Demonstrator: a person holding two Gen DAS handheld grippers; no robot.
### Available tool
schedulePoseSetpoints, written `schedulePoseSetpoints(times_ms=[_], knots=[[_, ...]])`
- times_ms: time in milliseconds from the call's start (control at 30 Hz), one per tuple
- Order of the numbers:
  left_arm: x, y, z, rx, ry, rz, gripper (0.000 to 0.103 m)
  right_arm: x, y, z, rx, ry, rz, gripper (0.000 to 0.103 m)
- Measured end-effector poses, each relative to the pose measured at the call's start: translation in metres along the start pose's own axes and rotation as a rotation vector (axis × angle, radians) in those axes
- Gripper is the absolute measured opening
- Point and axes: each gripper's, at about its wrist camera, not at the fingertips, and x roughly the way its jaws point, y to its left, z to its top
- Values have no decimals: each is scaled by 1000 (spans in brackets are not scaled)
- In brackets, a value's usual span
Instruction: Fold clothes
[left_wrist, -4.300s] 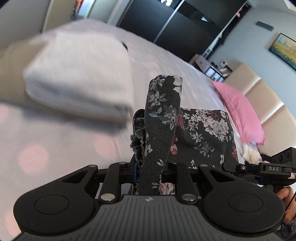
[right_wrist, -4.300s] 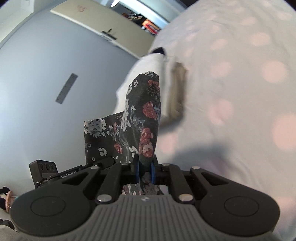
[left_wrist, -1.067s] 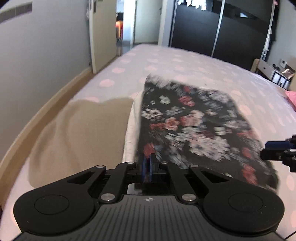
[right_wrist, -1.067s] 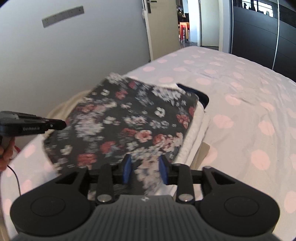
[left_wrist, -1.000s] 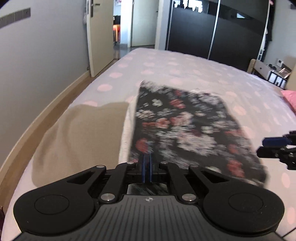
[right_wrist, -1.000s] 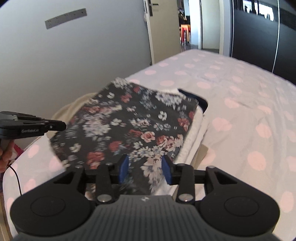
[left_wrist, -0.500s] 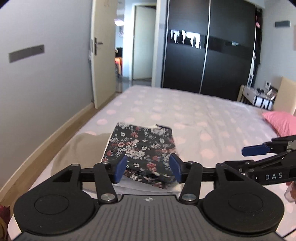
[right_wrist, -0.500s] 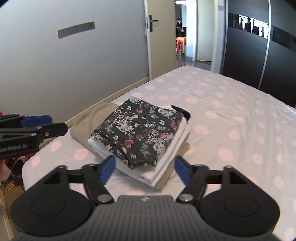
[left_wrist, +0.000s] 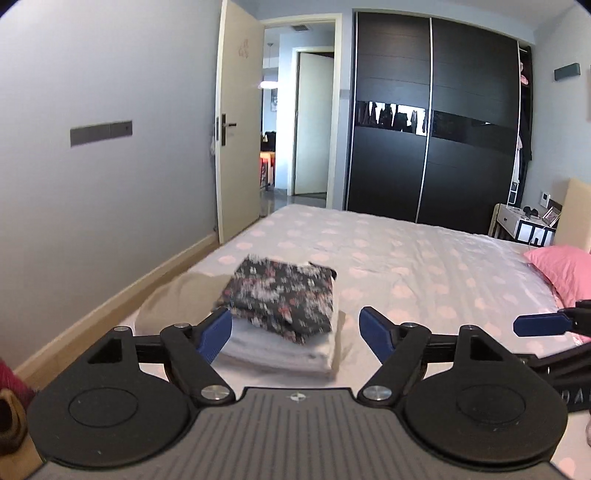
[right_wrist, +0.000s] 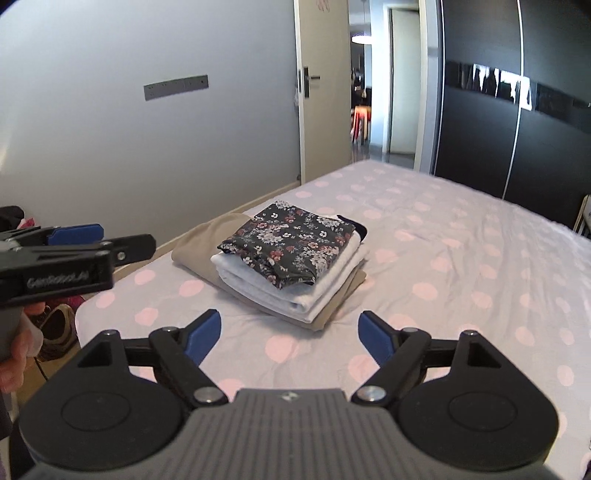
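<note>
The dark folded garment printed with small white and red flowers (right_wrist: 291, 242) lies on top of a folded white towel-like cloth (right_wrist: 314, 288), which sits on a flat beige fabric piece (right_wrist: 199, 251), all stacked near the corner of the bed with the pale sheet dotted with pink spots (right_wrist: 461, 266). The stack lies ahead of and beyond both sets of jaws, with bare sheet between it and the blue pads.

The left gripper (left_wrist: 295, 334) has its jaws spread wide with nothing between them; they have just been opening, and the floral garment is free of them. The right gripper (right_wrist: 288, 334) stands the same way: jaws wide, just opened further, empty. In the right wrist view the left gripper appears off to the left of the right jaws, clear of the pile.

The step in hand appears to be the release and retreat after placing the folded piece. To do it well, the person should draw both tools straight back from the stack without letting a pad brush the near edge, which sits slightly askew over the white cloth and could slide. Both jaws are best kept wide until well clear. The near corner of the floral piece droops a little over the towel; a light tidy may be worthwhile if neatness matters.
</note>
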Motion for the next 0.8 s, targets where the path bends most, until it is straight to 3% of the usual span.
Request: schedulePoseSetpoints(times_ms=[333, 467, 600, 800], knots=[[-39, -39, -63, 18, -6, 32, 76, -57, 21, -86, 38, -140, -112, 89], [-41, -43, -87, -9, 54, 14, 76, -68, 23, -114, 64, -160, -133, 89], [-46, -42, -103, -37, 90, 20, 76, -73, 22, -130, 128, -172, -129, 89], [-57, -43, -111, -31, 92, 39, 76, -78, 27, -142, 123, -175, -150, 89]])
